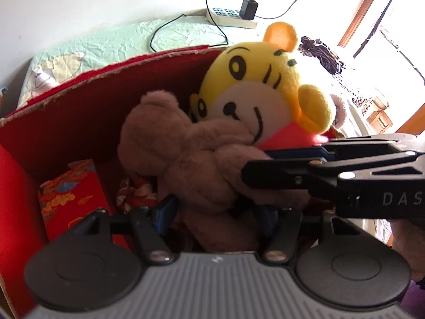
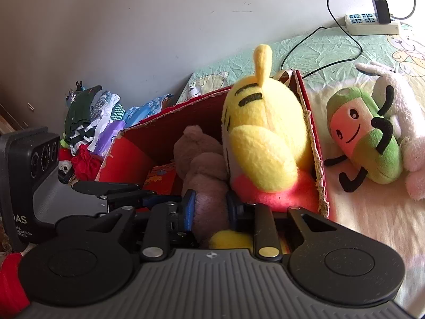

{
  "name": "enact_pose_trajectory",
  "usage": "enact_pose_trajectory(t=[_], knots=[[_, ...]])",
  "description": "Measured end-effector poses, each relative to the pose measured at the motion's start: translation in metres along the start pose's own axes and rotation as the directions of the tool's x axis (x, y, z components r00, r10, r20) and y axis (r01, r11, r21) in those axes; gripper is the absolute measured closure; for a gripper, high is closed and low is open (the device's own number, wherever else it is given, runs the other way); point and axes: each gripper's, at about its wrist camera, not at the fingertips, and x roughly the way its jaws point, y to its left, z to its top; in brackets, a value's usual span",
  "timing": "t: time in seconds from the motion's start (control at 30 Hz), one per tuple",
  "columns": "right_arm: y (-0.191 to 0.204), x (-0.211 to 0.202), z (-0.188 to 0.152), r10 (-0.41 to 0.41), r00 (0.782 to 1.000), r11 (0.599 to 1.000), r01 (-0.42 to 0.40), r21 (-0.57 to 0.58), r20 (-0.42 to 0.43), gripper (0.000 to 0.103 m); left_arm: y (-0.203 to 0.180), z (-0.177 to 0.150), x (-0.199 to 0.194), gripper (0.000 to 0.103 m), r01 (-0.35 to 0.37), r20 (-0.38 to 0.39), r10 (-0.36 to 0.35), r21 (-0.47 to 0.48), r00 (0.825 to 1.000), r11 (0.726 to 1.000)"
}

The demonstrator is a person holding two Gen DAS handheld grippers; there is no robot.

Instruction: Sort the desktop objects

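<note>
A brown plush bear (image 1: 191,154) hangs over the open red cardboard box (image 1: 79,101), beside a yellow tiger plush (image 1: 255,79) that stands in the box. My left gripper (image 1: 216,212) is shut on the bear's lower body. My right gripper (image 1: 255,164) comes in from the right and is shut on the bear's arm. In the right wrist view the right gripper (image 2: 209,210) pinches the brown bear (image 2: 202,170), with the yellow tiger plush (image 2: 263,133) right behind it in the red box (image 2: 313,143). The left gripper (image 2: 148,195) shows at the left.
A red patterned packet (image 1: 69,199) lies in the box. A green plush (image 2: 364,135) and a white plush (image 2: 398,106) lie on the bed right of the box. A power strip (image 2: 372,24) with charger sits by the wall. Folded clothes (image 2: 95,117) pile up left.
</note>
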Motion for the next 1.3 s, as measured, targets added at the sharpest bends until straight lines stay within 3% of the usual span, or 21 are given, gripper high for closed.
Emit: enact_pose_trajectory(t=[0.47,1.3], knots=[[0.003,0.001,-0.011,-0.012,0.996,0.999,0.015,-0.038,0.09,0.076,-0.005,-0.003,-0.003,0.032,-0.048,0.017,0.048,0.012,0.999,0.999],[0.002,-0.008,-0.009,0.008,0.997,0.999,-0.006,-0.036,0.074,0.074,-0.01,-0.004,-0.005,0.023,-0.121,0.039,0.12,0.025,0.992,0.992]])
